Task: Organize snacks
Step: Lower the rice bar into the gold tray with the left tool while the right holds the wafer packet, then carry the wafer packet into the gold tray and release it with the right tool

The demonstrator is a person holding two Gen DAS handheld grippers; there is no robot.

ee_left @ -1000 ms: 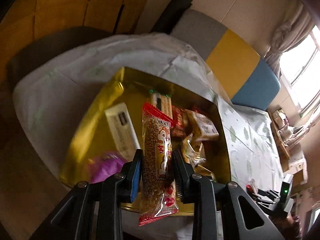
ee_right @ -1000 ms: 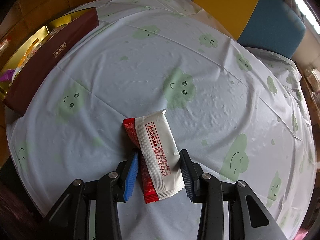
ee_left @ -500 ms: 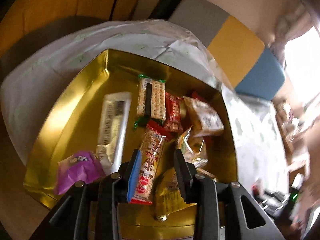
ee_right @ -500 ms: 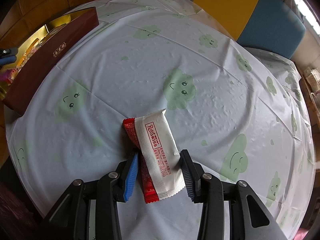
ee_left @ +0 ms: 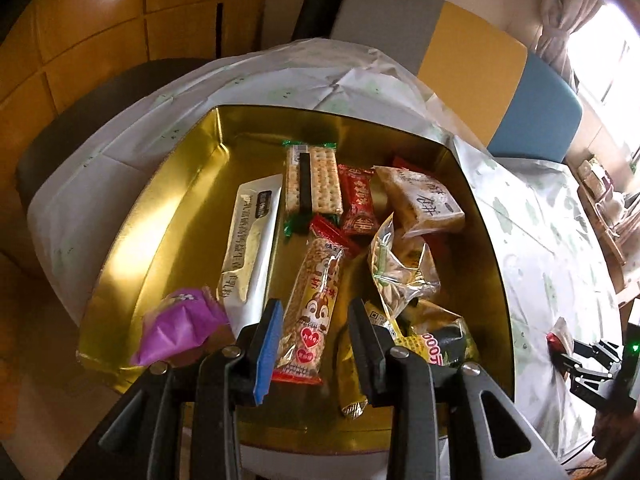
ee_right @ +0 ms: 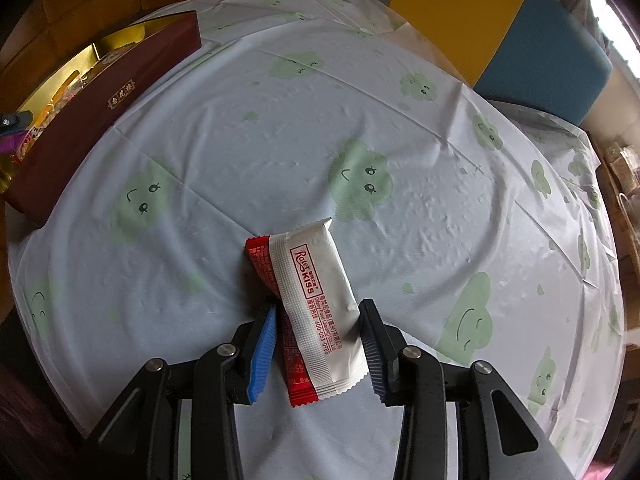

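Snacks are being gathered into the gold-lined box [ee_left: 168,216], and the squirrel-print packet [ee_left: 314,300] is seen lying on its floor between the jaws of the left gripper [ee_left: 314,344]; those jaws are spread wider than the packet, nothing gripped. Outside the box, on the cloud-print tablecloth [ee_right: 400,128], the white-and-red packet [ee_right: 316,308] is straddled by the right gripper [ee_right: 320,344], parted with pads at either edge, seemingly ready for closing so it can be carried over.
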